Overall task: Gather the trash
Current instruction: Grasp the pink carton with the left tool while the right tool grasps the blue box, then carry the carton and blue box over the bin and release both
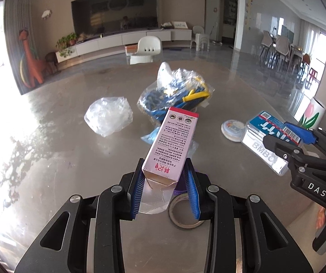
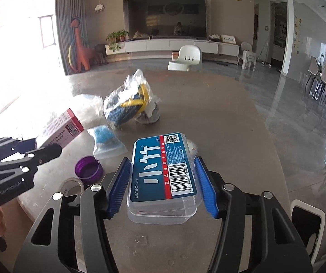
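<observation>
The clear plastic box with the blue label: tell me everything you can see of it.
The clear plastic box with the blue label is a flat rectangular case with rounded corners. Its top carries a blue label with large white characters, a red stripe, a barcode, a QR code and "BMBO". It sits lengthwise between the blue ribbed pads of the right claw, which grip its long sides. It appears lifted and tilted above the grey table. The left wrist view shows it beside a small round white disc.

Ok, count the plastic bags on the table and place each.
3. A clear crumpled bag at left; a big bag of blue and yellow items at centre; a small bag with blue contents beside the purple ring. Others may be hidden.
</observation>
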`<move>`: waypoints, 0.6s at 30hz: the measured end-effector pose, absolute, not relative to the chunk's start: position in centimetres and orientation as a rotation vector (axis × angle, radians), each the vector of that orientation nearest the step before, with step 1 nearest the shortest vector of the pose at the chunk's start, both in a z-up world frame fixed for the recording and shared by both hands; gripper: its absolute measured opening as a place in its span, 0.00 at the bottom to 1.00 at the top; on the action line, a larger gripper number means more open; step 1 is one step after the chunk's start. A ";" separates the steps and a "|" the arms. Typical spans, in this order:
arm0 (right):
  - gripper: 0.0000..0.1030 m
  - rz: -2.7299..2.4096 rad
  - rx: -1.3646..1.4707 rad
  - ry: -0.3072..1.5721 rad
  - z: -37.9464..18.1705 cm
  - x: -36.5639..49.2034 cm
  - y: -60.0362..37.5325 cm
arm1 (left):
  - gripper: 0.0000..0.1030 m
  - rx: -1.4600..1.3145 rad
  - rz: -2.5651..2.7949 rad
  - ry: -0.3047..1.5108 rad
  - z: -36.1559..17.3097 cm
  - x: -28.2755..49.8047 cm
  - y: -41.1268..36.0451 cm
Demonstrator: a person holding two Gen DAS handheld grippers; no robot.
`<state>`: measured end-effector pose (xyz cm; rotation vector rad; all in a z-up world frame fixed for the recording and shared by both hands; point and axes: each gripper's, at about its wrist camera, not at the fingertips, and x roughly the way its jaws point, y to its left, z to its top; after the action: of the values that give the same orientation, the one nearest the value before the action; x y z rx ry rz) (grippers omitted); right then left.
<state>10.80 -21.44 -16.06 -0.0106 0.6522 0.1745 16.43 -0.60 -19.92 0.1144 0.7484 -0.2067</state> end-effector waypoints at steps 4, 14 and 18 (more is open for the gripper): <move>0.57 0.164 -0.005 0.605 -14.0 10.1 -22.6 | 0.33 0.127 -0.222 0.732 -18.7 16.4 -2.1; 0.57 0.083 -0.005 0.510 -10.1 7.4 -27.9 | 0.33 0.163 -0.312 0.683 -15.9 15.7 -8.4; 0.57 0.019 0.014 0.493 -9.4 5.8 -31.8 | 0.33 0.183 -0.373 0.673 -15.6 15.2 -12.2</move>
<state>5.79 -31.83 -9.43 0.0142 0.4934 0.0191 15.23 -12.21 -15.56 0.1832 0.6733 -0.3733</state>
